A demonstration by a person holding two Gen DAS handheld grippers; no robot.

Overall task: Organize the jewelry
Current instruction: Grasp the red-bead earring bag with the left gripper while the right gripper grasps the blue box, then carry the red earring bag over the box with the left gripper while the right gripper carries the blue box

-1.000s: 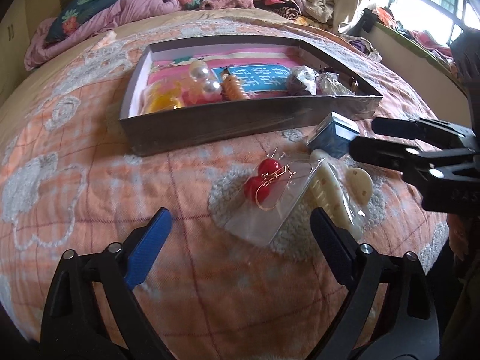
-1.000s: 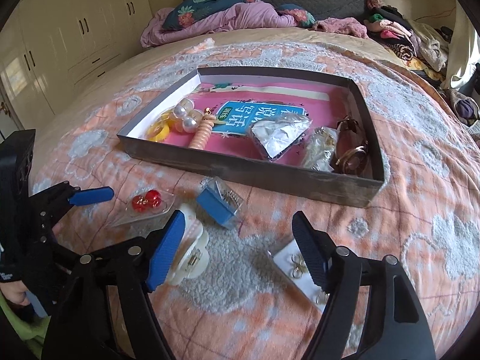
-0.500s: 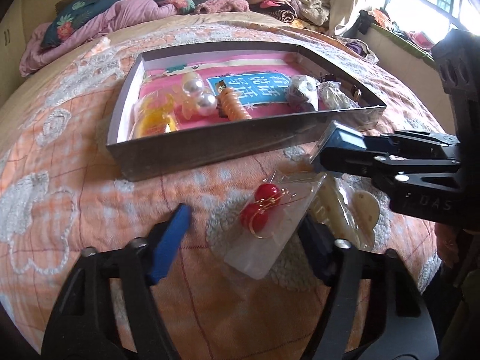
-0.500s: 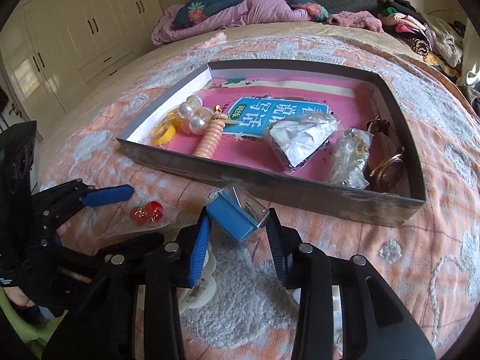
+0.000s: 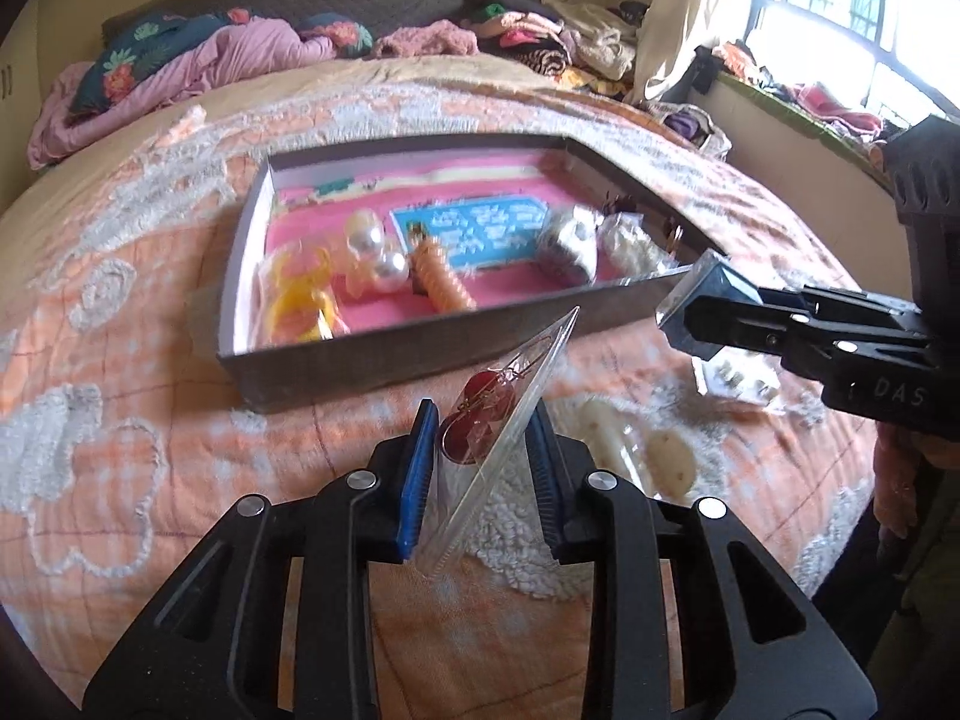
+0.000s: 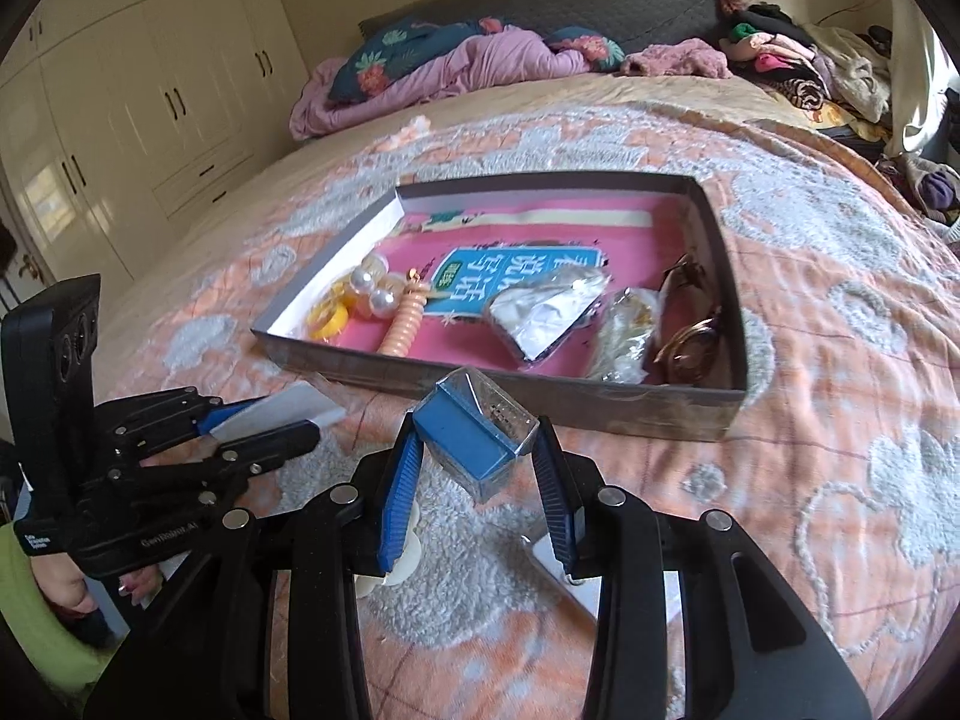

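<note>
We hold two claws over the bed [image 6: 840, 480]. The left claw [image 5: 483, 450] has its jaws closing on one clear sleeve [image 5: 510, 420] with a pair of red bead earrings [image 5: 480, 414] inside; the sleeve stands tilted between the pads, lifted off the quilt. The right claw [image 6: 477, 468] is clamped on one small blue box [image 6: 474, 426] with a clear lid, held up just in front of the tray's near wall.

One grey tray [image 6: 630, 408] sits on the bed, pink lining inside. In the tray we count: one yellow piece [image 6: 330, 315] at the left end, two pearl balls [image 6: 372, 291] next to it, one peach ribbed clip [image 6: 408, 327], one blue printed card [image 6: 516, 288], one silver foil pouch [image 6: 546, 315], one clear bag with pale contents [image 6: 624, 330], and one bronze metal piece [image 6: 690, 342] at the right end.

Still on the quilt near the claws: one cream hair clip [image 5: 666, 453] in a clear wrapper and one white card with small studs [image 5: 738, 381]; stud count too blurred to tell.

One hand [image 6: 66, 582] with a green sleeve grips the left claw's handle.
</note>
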